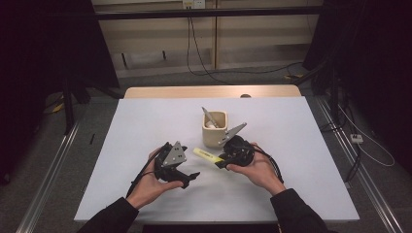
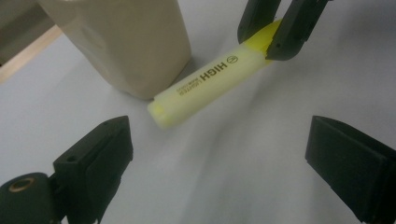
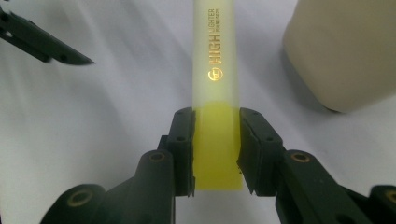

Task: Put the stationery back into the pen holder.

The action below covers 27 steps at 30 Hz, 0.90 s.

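On the white tabletop (image 1: 145, 126) stands a cream cup (image 1: 214, 128) with a pen inside. Beside it the yellow highlighter (image 1: 206, 155) is a light, stiff, smooth plastic tube, likely slippery. The right gripper (image 3: 217, 144) has its jaws clamped across the cap end. The left gripper (image 2: 224, 154) hangs near, jaws wide and empty; its free barrel end looks the best place to grasp.

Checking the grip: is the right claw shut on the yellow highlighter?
Shut: the right claw pads press both sides of the yellow plastic highlighter.
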Available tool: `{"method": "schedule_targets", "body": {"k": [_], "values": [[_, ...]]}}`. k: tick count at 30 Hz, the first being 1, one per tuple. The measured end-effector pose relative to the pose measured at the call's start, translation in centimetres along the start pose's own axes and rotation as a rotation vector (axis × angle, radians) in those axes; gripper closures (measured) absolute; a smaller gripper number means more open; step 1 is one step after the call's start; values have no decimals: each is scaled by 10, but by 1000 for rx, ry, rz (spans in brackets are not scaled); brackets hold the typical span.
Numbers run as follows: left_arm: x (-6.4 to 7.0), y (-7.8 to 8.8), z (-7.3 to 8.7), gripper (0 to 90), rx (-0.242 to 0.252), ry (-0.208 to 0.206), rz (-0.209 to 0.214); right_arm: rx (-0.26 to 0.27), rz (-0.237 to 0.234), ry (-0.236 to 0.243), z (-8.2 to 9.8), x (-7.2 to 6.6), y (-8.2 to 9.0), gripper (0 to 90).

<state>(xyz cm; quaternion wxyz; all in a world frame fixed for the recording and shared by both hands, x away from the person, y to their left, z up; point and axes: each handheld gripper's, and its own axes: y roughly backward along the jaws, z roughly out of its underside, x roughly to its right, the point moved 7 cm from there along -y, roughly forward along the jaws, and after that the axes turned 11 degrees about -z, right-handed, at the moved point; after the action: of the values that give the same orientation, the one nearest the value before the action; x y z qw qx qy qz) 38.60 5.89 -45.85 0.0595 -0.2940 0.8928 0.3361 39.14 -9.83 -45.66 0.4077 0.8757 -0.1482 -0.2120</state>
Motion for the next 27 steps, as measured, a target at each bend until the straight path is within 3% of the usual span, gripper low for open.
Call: {"method": "schedule_targets", "body": {"k": [3,4,6,12,16,21,24,25,26,27], "values": [[4,-3,-2,86,-5,-74,-16,-1,-4,6,-3,-2,-2,680],[5,-4,-3,103,-7,-130,-31,-2,-6,5,-4,-2,-2,680],[7,-6,-3,106,-13,-173,-46,-4,-5,7,-6,-2,-3,680],[5,-12,-2,128,-2,-216,-95,-6,-16,16,-12,-6,-3,680],[5,-10,-2,146,13,-251,-155,-11,-22,19,-13,-8,-4,680],[8,-8,-1,243,22,-354,-230,-13,-31,28,-15,-11,-6,680],[9,-7,-2,294,14,-402,-261,-7,-27,37,-17,-13,-6,680],[11,-8,-3,303,32,-394,-263,-1,-24,42,-18,-13,-6,680],[9,-6,-2,320,7,-434,-268,1,-25,45,-19,-15,-5,680],[9,-6,-2,335,7,-434,-273,2,-24,52,-20,-16,-6,680]]}}
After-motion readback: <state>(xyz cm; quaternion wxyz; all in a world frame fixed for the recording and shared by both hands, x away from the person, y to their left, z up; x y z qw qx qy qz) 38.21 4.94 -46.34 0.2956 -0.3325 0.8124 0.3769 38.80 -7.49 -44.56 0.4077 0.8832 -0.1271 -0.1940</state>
